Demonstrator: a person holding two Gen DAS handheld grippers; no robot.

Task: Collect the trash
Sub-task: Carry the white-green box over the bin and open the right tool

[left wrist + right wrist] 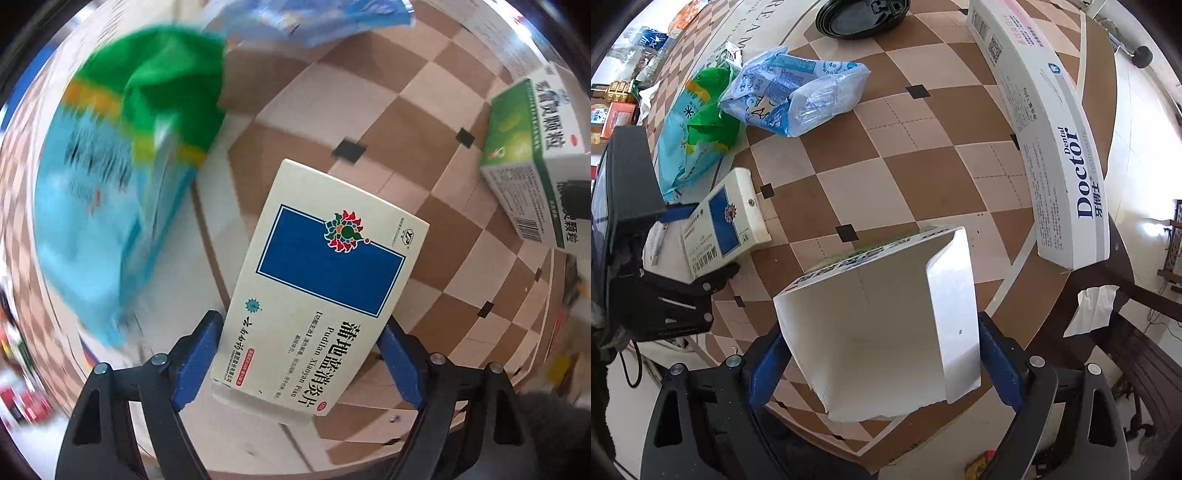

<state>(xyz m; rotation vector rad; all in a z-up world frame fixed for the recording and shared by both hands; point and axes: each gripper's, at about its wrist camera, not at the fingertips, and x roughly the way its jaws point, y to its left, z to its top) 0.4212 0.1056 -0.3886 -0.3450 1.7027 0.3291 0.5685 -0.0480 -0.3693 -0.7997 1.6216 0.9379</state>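
Observation:
My left gripper [299, 354] is shut on a cream medicine box with a blue panel [325, 280] and holds it over the checkered table [424, 122]. The same box shows at the left of the right wrist view [727, 221]. My right gripper [879, 365] is shut on an open white and green box [882, 317], its open flap end facing the camera. That box shows at the right edge of the left wrist view [532, 158]. A green and blue plastic bag [694, 129] and a clear blue wrapper [798, 92] lie on the table.
A long white Doctor toothpaste box [1052, 129] lies along the table's right edge. A black tray [860, 14] sits at the far side. A white tissue [1089, 310] lies on a dark chair beyond the table's right edge. Cluttered shelves stand at far left.

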